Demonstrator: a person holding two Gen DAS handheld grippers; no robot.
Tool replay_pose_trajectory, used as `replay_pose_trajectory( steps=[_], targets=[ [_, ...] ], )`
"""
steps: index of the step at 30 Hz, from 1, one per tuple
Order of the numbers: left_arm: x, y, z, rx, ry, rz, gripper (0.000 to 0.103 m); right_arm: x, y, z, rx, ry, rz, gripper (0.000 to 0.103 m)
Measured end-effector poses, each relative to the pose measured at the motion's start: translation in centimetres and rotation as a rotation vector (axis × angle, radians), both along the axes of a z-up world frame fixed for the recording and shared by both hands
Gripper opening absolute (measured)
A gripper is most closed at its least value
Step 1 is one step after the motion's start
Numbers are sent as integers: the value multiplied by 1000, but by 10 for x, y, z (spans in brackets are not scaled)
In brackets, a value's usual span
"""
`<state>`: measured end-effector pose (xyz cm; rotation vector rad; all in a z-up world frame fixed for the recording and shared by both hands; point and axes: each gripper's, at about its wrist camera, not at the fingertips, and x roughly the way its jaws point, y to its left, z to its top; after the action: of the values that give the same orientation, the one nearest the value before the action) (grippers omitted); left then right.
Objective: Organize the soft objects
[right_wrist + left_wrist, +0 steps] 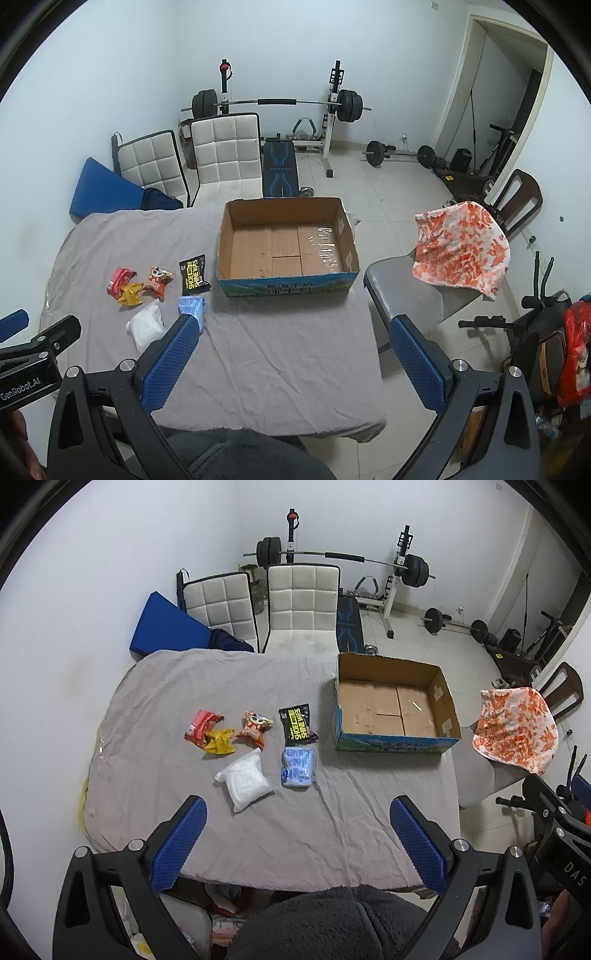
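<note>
A grey sheet (258,830) covers the tabletop. At its left sits a cluster of soft packets. Farthest left lies a red packet (201,728), touching a yellow packet (220,741) just right of it. Next comes an orange packet (255,728) with a cartoon face, close beside the yellow one. Nearer the camera lies a white pouch (245,781), apart from the snack packets. Right of the orange packet is a black packet (297,724) with yellow lettering, and just below it a blue pack (297,767), the two nearly touching.

Right of the packets stands an open cardboard box (391,736), its brown floor bare, its outer wall printed blue and green. It sits near the sheet's right edge.

Beyond that edge an orange-and-white cloth (517,729) drapes over a chair (406,291).

The left tongs (297,812) hang above the near edge of the sheet, jaws spread wide with nothing between them, the white pouch and blue pack just ahead. The right tongs (291,330) likewise gape wide and hold nothing, above the sheet's near right part; in the right wrist view the left finger (173,358) overlaps the blue pack's near corner.
</note>
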<state>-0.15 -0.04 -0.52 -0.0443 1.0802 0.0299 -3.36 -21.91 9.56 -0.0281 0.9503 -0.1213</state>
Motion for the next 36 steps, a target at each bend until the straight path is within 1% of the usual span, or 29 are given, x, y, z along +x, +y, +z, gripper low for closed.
replay_pose_trajectory(
  steps=[2, 13, 26, 36],
  targets=[
    [0, 0, -1, 4, 5, 0, 102, 6, -1, -5, 0, 9, -4, 103],
    [1, 1, -4, 12, 17, -3, 102, 6, -2, -6, 9, 23, -8, 103],
    [1, 11, -7, 17, 13, 4, 102, 7, 1, -11, 12, 29, -8, 103],
    [-1, 8, -6, 19, 11, 3, 102, 9, 4, -14, 16, 32, -15, 103]
  ],
)
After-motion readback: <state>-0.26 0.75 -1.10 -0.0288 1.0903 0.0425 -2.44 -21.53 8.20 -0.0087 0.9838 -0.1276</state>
